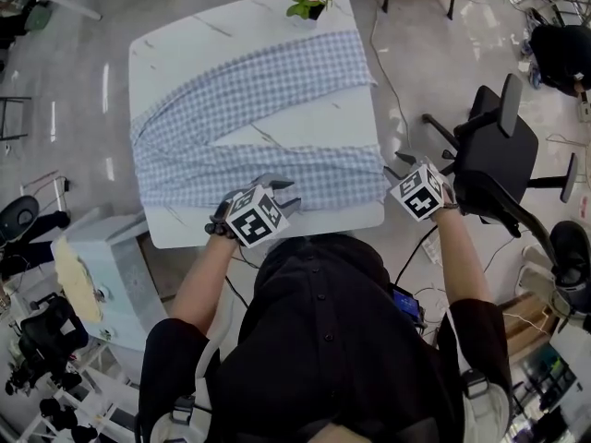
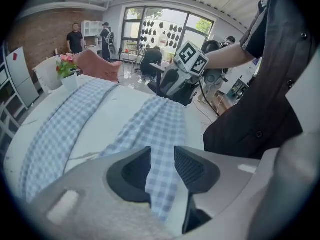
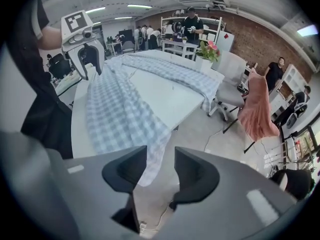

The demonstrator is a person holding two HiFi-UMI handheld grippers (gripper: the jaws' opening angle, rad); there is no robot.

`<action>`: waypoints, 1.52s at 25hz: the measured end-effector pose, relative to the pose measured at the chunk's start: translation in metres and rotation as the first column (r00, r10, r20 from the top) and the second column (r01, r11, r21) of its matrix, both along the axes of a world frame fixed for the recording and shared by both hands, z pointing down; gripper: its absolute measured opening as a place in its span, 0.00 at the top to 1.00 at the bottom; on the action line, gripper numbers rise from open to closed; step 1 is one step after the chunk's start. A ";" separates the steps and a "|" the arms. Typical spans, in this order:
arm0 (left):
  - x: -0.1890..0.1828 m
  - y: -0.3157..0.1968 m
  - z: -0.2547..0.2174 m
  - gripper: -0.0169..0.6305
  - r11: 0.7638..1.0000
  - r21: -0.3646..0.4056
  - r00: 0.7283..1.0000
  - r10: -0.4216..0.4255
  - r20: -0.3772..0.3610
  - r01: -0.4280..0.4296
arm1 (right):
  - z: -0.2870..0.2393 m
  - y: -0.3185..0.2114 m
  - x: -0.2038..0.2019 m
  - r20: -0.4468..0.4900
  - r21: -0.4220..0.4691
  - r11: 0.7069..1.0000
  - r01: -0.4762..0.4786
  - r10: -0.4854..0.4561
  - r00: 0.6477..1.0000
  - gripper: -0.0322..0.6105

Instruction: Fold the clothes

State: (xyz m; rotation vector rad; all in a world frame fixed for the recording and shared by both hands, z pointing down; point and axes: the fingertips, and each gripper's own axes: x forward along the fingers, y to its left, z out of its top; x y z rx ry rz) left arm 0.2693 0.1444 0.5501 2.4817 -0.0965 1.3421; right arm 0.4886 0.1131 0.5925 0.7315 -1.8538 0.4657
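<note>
Seemingly between folds: the checked garment (image 1: 249,118) lies in a V on the table (image 1: 185,44). Its near band is below the left gripper (image 2: 162,154) and its hanging corner below the right gripper (image 3: 161,156). Both jaws are spread and pinch nothing. Next, each likely needs a fresh edge to pinch.
</note>
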 end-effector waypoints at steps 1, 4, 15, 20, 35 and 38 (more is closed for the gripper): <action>-0.002 -0.005 -0.002 0.73 1.000 0.003 1.000 -0.015 -0.004 0.015 | 0.000 -0.005 -0.005 0.005 0.006 1.000 0.012 -0.012 1.000 0.68; -0.006 -0.022 -0.001 0.74 0.998 0.015 0.998 -0.065 -0.005 0.065 | 0.001 -0.015 -0.019 0.017 0.015 0.999 0.049 -0.049 0.999 0.70; -0.032 -0.086 0.044 0.73 0.969 0.228 0.976 -0.136 0.173 0.095 | 0.016 -0.037 -0.045 0.063 -0.021 0.994 0.108 -0.107 0.992 0.72; -0.033 -0.089 0.055 0.73 0.975 0.196 0.972 -0.142 0.186 0.105 | 0.016 -0.044 -0.043 0.098 -0.045 0.994 0.100 -0.095 0.991 0.85; -0.034 -0.116 0.051 0.92 0.952 0.243 0.959 -0.230 0.165 0.187 | -0.002 -0.090 -0.005 0.070 0.045 0.999 -0.025 0.022 0.997 0.94; -0.037 -0.115 0.048 0.85 0.942 0.255 0.956 -0.260 0.137 0.220 | 0.003 -0.075 -0.008 0.061 0.040 0.999 0.002 -0.005 0.998 0.94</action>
